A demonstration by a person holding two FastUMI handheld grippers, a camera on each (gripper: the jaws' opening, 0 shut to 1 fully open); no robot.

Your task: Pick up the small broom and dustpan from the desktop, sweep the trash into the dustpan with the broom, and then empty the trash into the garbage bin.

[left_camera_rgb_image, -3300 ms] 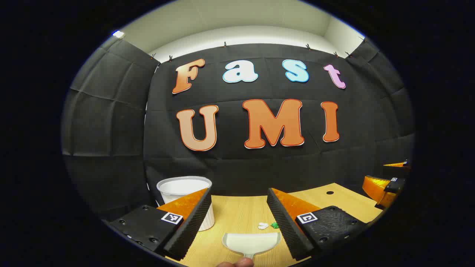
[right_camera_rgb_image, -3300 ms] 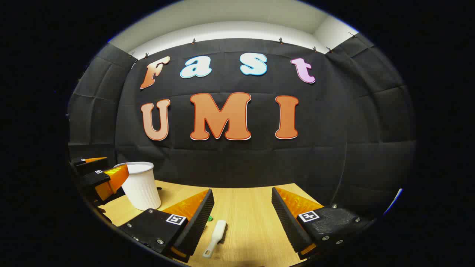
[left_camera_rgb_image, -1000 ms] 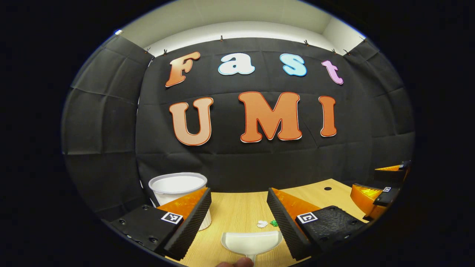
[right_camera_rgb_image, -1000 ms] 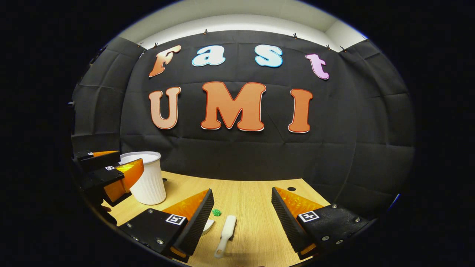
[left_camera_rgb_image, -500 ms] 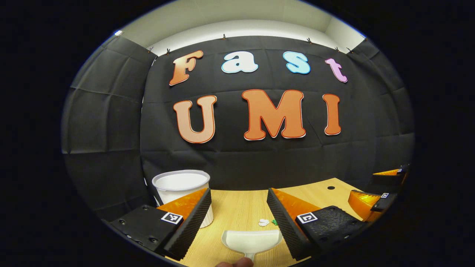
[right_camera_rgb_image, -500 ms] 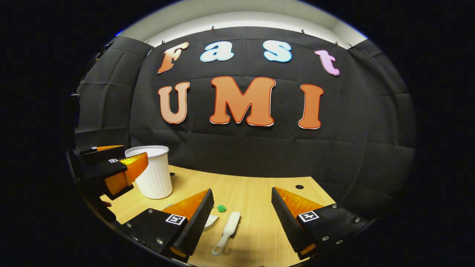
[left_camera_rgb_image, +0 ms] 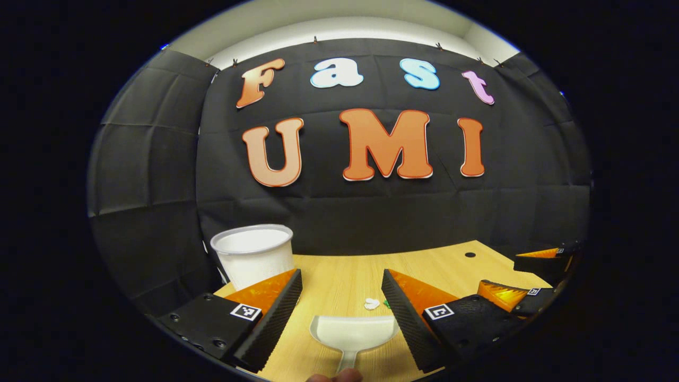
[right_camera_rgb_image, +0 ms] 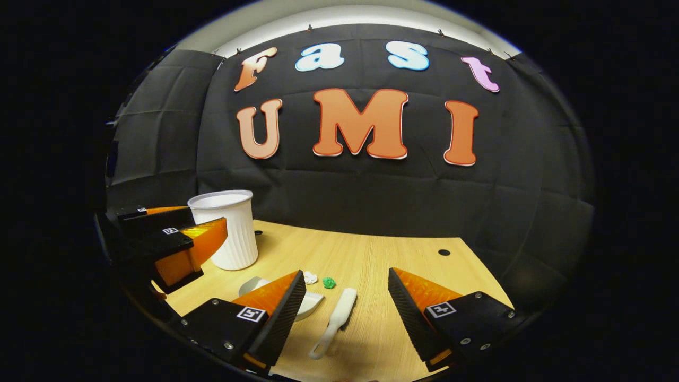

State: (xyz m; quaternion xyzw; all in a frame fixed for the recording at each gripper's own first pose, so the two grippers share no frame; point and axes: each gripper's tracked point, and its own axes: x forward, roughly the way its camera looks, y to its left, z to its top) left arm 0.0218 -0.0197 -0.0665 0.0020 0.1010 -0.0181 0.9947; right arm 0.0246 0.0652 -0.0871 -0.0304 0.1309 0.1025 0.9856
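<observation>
A white dustpan point(left_camera_rgb_image: 354, 332) lies flat on the wooden desktop point(left_camera_rgb_image: 339, 276), its handle pointing toward me, between the fingers of my open left gripper point(left_camera_rgb_image: 342, 307), which hovers above it. Just past its mouth lie a white paper scrap point(left_camera_rgb_image: 371, 304) and a green scrap point(left_camera_rgb_image: 386, 304). In the right gripper view a small white broom point(right_camera_rgb_image: 334, 321) lies on the desktop point(right_camera_rgb_image: 371, 260) between the open fingers of my right gripper point(right_camera_rgb_image: 347, 313). The dustpan point(right_camera_rgb_image: 312, 303) sits left of it, partly hidden by a finger. The white scrap point(right_camera_rgb_image: 310, 277) and green scrap point(right_camera_rgb_image: 329, 283) lie beyond.
A white ribbed garbage bin point(left_camera_rgb_image: 253, 255) stands at the desktop's back left, also seen as the bin point(right_camera_rgb_image: 227, 228) in the right gripper view. The other gripper point(left_camera_rgb_image: 522, 289) shows at the right edge, and the left gripper point(right_camera_rgb_image: 170, 246) beside the bin. A fingertip point(left_camera_rgb_image: 334, 377) shows at the bottom.
Both grippers have tilted downward and drawn in toward the desktop, so more of the table, dustpan and broom shows. The two paper scraps now show in the right gripper view. Nothing was grasped.
</observation>
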